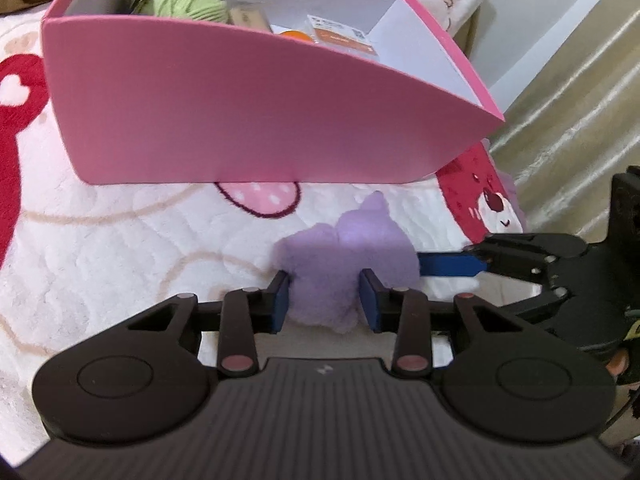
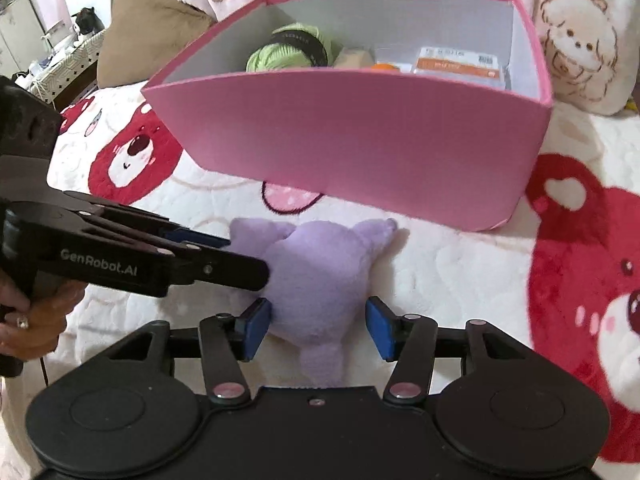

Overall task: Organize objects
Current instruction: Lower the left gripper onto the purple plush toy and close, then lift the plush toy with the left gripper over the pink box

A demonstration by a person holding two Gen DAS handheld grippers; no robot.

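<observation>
plush: purple plush toy (image 2: 316, 276) lies just in front of the pink box (image 2: 360, 136)
left gripper (image 1: 326, 300): we're pinching the plush
right gripper (image 2: 316, 328): half-open, straddling, not squeezing
tip: we'd grab the body and lift it over the box's wall

White fleece blanket (image 2: 460, 276) with red bear prints covers the bed; plush bear-print pillow (image 2: 576, 44) at the head, tan cushion (image 2: 148, 24) beside it; cream satin drape (image 1: 568, 92) along the edge; white cabinet (image 2: 18, 24) and cluttered shelf (image 2: 68, 56) far left; bright indoor light
</observation>
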